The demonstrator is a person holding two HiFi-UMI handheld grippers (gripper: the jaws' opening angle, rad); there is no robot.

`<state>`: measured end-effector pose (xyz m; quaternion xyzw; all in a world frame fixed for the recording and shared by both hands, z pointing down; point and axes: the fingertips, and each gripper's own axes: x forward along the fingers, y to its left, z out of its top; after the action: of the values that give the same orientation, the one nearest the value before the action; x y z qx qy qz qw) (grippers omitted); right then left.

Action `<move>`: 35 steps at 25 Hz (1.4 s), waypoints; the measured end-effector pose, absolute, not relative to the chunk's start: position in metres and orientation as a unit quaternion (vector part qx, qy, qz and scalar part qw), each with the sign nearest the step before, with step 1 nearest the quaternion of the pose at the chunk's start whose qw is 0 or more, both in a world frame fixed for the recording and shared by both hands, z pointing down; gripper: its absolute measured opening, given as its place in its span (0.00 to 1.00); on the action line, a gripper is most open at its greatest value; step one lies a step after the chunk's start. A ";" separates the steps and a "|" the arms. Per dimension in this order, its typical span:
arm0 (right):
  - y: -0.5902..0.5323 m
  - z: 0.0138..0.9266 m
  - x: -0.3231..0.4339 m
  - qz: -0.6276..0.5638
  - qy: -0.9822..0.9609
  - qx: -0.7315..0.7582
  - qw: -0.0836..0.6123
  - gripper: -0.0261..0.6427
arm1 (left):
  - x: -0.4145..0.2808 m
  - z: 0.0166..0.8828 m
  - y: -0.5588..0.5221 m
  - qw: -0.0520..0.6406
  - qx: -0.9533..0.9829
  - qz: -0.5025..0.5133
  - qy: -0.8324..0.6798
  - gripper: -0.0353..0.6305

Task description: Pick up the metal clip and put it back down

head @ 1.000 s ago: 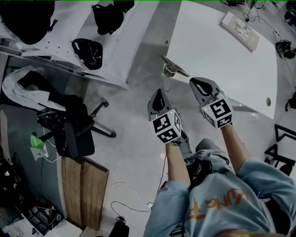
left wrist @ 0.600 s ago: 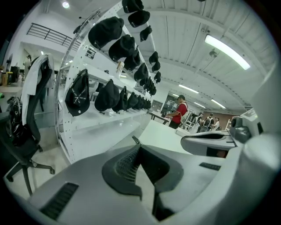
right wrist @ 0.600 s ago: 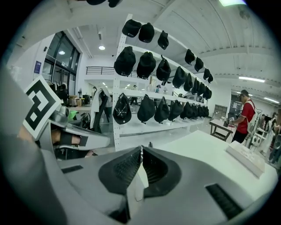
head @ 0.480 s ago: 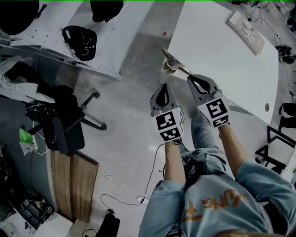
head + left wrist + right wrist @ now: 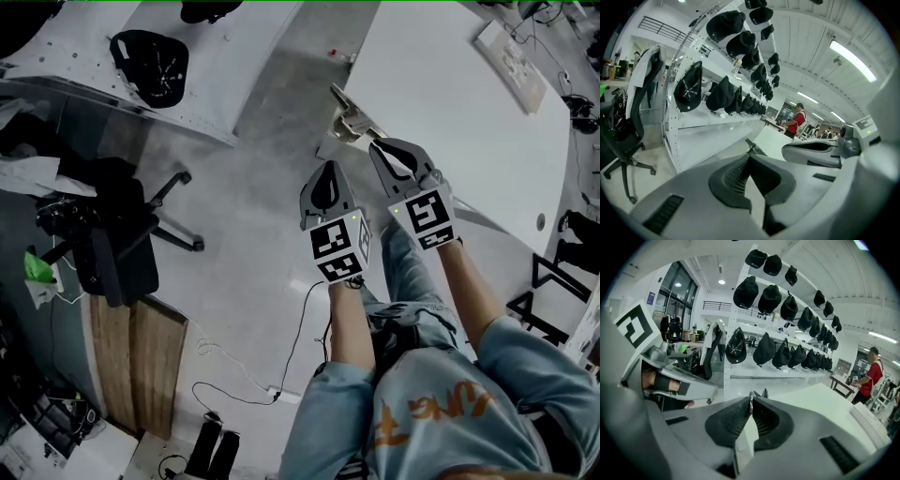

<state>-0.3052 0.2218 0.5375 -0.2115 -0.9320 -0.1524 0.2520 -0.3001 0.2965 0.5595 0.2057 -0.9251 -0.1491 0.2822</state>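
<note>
Metal clip (image 5: pixel 350 120) at desk (image 5: pixel 450 103) left corner. Right gripper (image 5: pixel 378 148) pressed together, tips just beside clip. Left gripper (image 5: pixel 325 169) pressed together, empty, nearer.

- The right gripper (image 5: pixel 751 402) has its jaws pressed together, with nothing wedged between the pads.
- The metal clip (image 5: pixel 760 393) pokes up just beyond the tips, at the near edge of a white table (image 5: pixel 825 401).
- The left gripper (image 5: pixel 670 378) sits at the left.
- Black caps (image 5: pixel 769 298) hang on a white rack (image 5: pixel 732 348) behind.
</note>
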 end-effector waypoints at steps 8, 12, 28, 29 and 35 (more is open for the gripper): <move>0.236 0.550 -0.322 -0.173 -0.924 -0.226 0.254 0.09 | -0.309 0.570 0.306 0.289 0.193 -0.159 -0.924 0.07; 0.242 0.559 -0.331 -0.186 -0.918 -0.230 0.265 0.10 | -0.314 0.575 0.313 0.295 0.186 -0.163 -0.923 0.07; 0.245 0.584 -0.355 -0.220 -0.909 -0.203 0.288 0.23 | -0.322 0.593 0.332 0.306 0.161 -0.169 -0.923 0.07; 0.245 0.585 -0.356 -0.225 -0.908 -0.202 0.290 0.23 | -0.323 0.593 0.332 0.307 0.161 -0.170 -0.923 0.07; 0.236 0.587 -0.358 -0.251 -0.904 -0.190 0.288 0.21 | -0.323 0.597 0.324 0.311 0.170 -0.168 -0.920 0.07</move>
<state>-0.3580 0.2361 0.5873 -0.1902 -0.9042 -0.2513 0.2884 -0.3226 0.3237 0.5967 0.1698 -0.9199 -0.1680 0.3110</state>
